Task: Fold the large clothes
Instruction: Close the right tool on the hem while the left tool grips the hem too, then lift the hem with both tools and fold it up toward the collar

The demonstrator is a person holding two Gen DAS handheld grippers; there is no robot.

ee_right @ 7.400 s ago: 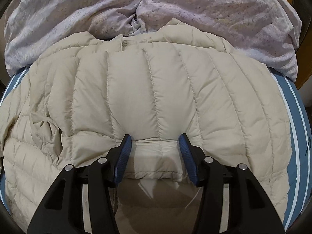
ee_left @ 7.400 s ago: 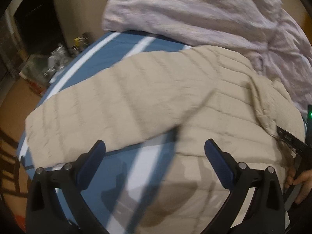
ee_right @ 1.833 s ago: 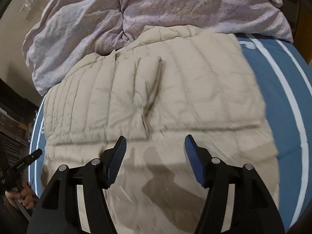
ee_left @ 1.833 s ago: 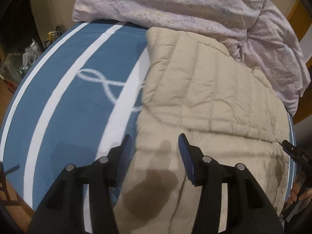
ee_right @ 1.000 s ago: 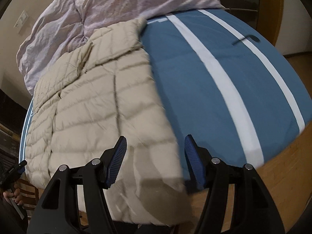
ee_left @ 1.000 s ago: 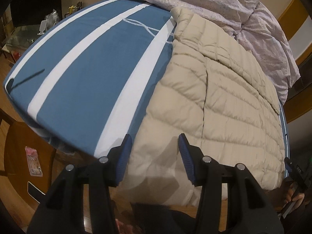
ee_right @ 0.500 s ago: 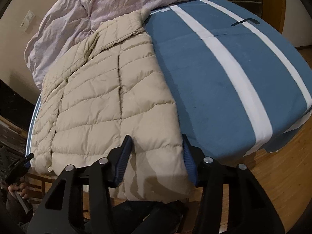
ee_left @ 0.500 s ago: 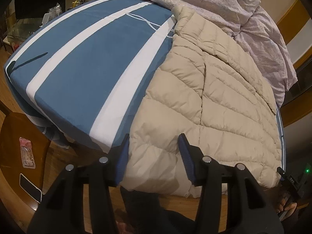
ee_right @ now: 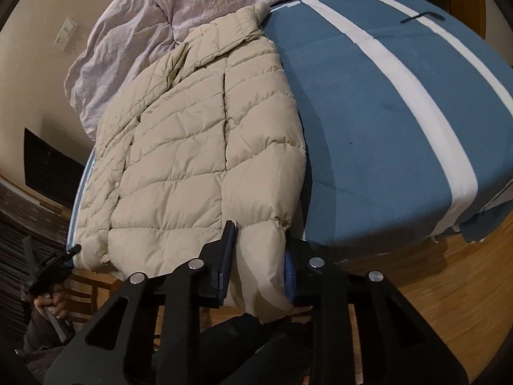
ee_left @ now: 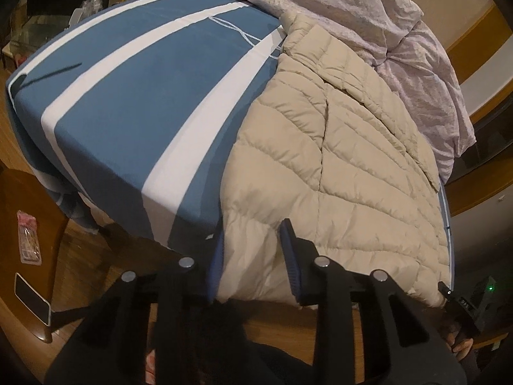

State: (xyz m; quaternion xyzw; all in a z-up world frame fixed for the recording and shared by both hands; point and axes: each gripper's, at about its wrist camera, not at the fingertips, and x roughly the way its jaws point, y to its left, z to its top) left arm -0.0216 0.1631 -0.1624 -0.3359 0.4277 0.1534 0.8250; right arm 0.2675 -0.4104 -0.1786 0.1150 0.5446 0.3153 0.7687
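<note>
A beige puffer jacket (ee_left: 336,160) lies flat on the blue and white striped bed sheet (ee_left: 144,96), its hem hanging over the bed's near edge. My left gripper (ee_left: 253,256) is at the hem's left corner. Its jaws are closing, and the padded fabric fills the gap and touches both pads. In the right wrist view the jacket (ee_right: 192,144) runs away toward the pillows. My right gripper (ee_right: 259,256) is at the hem's right corner, its jaws closing, with the hem bunched and pinched between the blue pads.
A crumpled lilac duvet (ee_left: 352,9) is heaped at the head of the bed. The striped sheet (ee_right: 368,128) is bare beside the jacket. A phone (ee_left: 32,298) and a pink packet (ee_left: 29,240) lie on a wooden stool at the left. Wooden floor (ee_right: 449,288) runs below the bed edge.
Both grippers have sunk toward the bed's near edge and narrowed their jaws onto the jacket's hem corners. The hem now bunches between the right pads.
</note>
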